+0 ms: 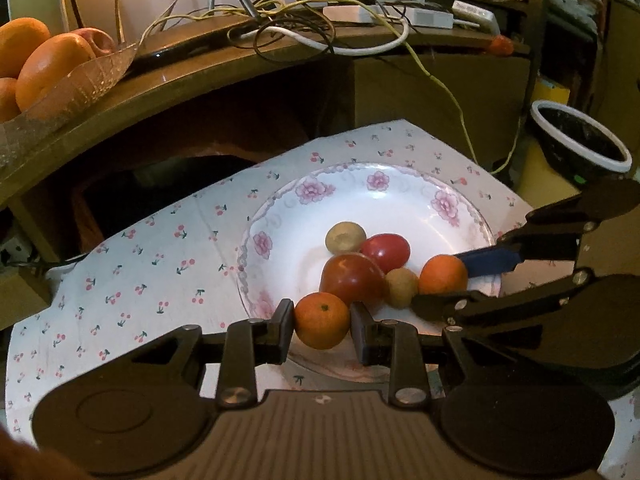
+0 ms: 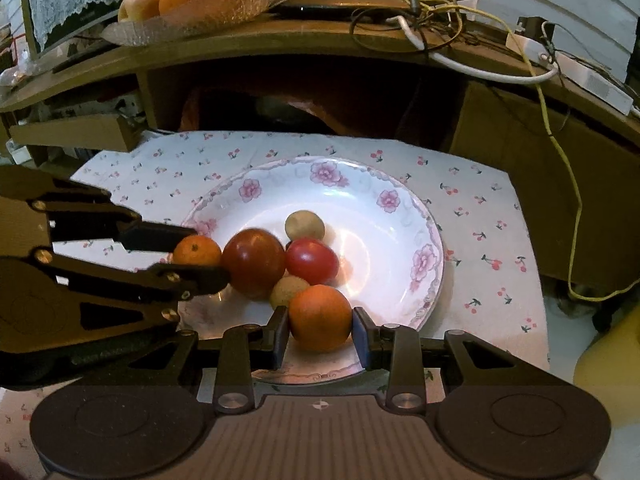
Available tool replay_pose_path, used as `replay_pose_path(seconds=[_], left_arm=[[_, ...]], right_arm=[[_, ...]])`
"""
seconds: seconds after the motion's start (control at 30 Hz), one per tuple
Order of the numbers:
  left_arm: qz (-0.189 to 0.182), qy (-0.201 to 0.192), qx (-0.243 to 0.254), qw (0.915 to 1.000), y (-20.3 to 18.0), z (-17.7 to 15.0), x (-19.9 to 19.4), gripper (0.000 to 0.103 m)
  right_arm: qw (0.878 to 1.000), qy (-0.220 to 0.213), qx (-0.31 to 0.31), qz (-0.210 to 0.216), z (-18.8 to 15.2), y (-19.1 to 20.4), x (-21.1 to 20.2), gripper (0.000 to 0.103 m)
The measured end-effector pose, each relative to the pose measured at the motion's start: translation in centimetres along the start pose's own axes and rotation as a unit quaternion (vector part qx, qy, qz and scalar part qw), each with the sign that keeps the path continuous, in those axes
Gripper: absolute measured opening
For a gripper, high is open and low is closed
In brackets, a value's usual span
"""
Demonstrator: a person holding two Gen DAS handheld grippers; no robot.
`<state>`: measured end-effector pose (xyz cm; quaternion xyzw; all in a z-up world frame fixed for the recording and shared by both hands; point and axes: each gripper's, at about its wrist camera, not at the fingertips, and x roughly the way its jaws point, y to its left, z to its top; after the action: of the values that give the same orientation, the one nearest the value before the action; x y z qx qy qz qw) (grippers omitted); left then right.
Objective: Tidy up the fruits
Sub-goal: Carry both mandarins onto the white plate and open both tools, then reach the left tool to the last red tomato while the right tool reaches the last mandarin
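Fruits: small round orange mandarin [image 1: 322, 321] clenched in left gripper [image 1: 322, 326]; second mandarin [image 2: 320, 317] in right gripper [image 2: 320, 330].
Risk: lifting beside white floral plate [image 2: 404, 216] centre pile, nudging red tomato [image 2: 254, 262], rolling.

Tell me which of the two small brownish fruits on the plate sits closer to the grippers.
The brownish fruit wedged between the dark red apple and the right gripper's orange. The other brownish one lies farther back, behind the red tomato.
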<state>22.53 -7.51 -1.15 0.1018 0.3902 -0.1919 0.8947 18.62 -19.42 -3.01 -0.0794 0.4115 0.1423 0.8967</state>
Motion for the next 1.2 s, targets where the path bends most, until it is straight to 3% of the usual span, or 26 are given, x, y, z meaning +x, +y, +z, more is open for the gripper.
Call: replay_pose_path(seconds=[0.4, 0.63, 0.93, 1.2], left_arm=[[0.003, -0.011, -0.01, 0.9999, 0.5, 0.7, 0.3, 0.036], [0.007, -0.014, -0.013, 0.9998, 0.6, 0.7, -0.4, 0.037], [0.03, -0.014, -0.032, 0.9989, 1.8, -0.1, -2.6, 0.041], [0.05, -0.007, -0.053, 0.9973, 2.6, -2.1, -5.8, 0.043]], right_arm=[[1.0, -0.007, 0.005, -0.002, 0.1, 0.1, 0.1, 0.036], [0.999, -0.032, 0.016, -0.006, 0.6, -0.2, -0.9, 0.038], [0.998, -0.046, 0.028, -0.012, 0.7, -0.8, -1.9, 0.041], [0.998, -0.056, 0.023, 0.016, 0.5, 0.2, -3.6, 0.041]])
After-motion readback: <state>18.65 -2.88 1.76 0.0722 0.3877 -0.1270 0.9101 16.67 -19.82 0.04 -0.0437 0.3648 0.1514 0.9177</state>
